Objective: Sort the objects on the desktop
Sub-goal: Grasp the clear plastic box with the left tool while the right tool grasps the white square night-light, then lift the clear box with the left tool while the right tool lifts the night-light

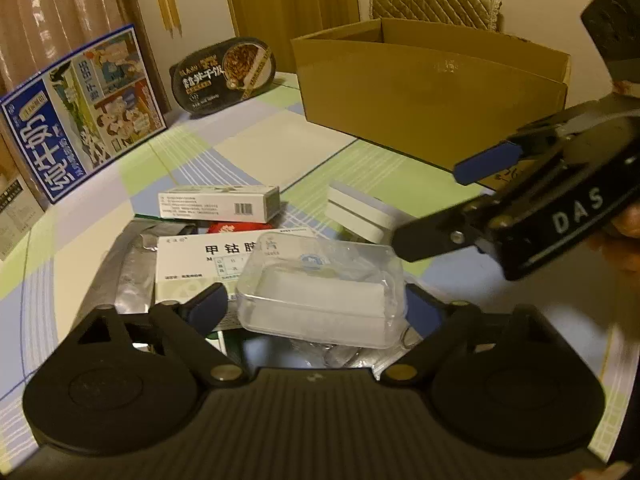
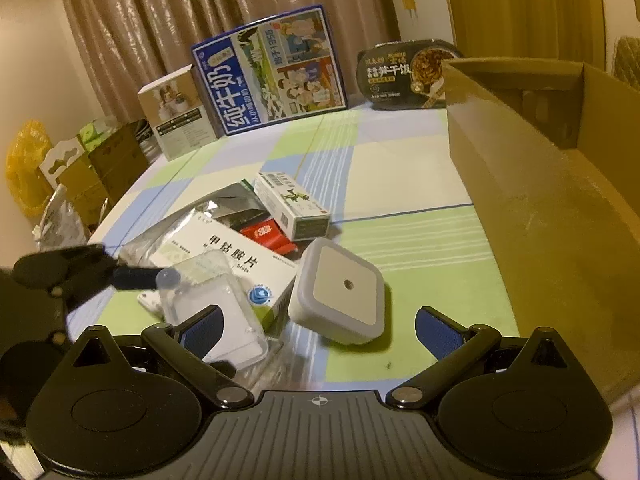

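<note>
A clear plastic case (image 1: 320, 300) sits between the fingers of my left gripper (image 1: 316, 312), which is closed on its two sides; it also shows in the right wrist view (image 2: 216, 312). Under it lie a white medicine box (image 1: 192, 264), a silver foil pouch (image 1: 128, 276), a red packet (image 1: 236, 227) and a small green-white carton (image 1: 220, 202). A white square night light (image 2: 340, 292) lies just ahead of my open, empty right gripper (image 2: 320, 330). The right gripper also shows in the left wrist view (image 1: 432, 216).
An open cardboard box (image 2: 540, 184) stands at the right on the checked tablecloth (image 2: 400, 184). A blue milk carton box (image 2: 272, 68), a black instant-rice bowl (image 2: 404, 74) and a small beige box (image 2: 180, 112) stand at the far edge. Bags and cartons sit beyond the left table edge.
</note>
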Action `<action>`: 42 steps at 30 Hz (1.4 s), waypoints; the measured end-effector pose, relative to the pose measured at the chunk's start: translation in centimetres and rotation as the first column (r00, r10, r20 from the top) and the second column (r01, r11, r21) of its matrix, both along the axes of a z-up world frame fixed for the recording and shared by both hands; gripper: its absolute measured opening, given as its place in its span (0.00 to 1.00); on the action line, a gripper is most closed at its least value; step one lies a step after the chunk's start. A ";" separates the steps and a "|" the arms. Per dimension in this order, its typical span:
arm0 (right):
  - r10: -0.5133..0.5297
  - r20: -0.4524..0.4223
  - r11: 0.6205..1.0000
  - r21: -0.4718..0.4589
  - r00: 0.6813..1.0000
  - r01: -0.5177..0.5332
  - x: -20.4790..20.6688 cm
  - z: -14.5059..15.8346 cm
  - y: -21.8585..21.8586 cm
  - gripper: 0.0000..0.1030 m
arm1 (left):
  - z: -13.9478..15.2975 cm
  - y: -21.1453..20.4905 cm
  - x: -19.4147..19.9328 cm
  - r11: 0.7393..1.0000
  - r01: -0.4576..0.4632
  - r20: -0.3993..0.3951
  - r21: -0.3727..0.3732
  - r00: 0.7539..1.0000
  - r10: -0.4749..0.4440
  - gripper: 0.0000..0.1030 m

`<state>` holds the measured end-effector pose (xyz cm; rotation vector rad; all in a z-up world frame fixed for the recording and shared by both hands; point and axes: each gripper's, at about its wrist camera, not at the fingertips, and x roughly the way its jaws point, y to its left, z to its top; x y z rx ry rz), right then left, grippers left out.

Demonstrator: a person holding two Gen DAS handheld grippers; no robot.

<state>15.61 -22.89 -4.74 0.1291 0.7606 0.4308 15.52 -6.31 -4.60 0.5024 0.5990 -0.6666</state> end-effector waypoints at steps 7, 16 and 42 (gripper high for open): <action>-0.024 -0.043 0.999 0.027 0.999 0.025 2.1 -0.5 -0.2 0.97 | 0.5 0.7 -0.1 1.000 -0.006 -0.012 -0.014 1.000 0.006 0.82; -0.048 -0.164 0.992 0.104 0.985 0.066 4.4 -1.6 -0.6 0.78 | 0.7 1.7 -0.6 1.000 0.002 0.007 0.006 1.000 -0.002 0.82; 0.154 -0.063 0.928 -0.334 0.986 -0.166 -3.0 -1.5 2.0 0.60 | 0.8 2.2 -1.4 1.000 0.007 0.019 0.015 1.000 -0.007 0.82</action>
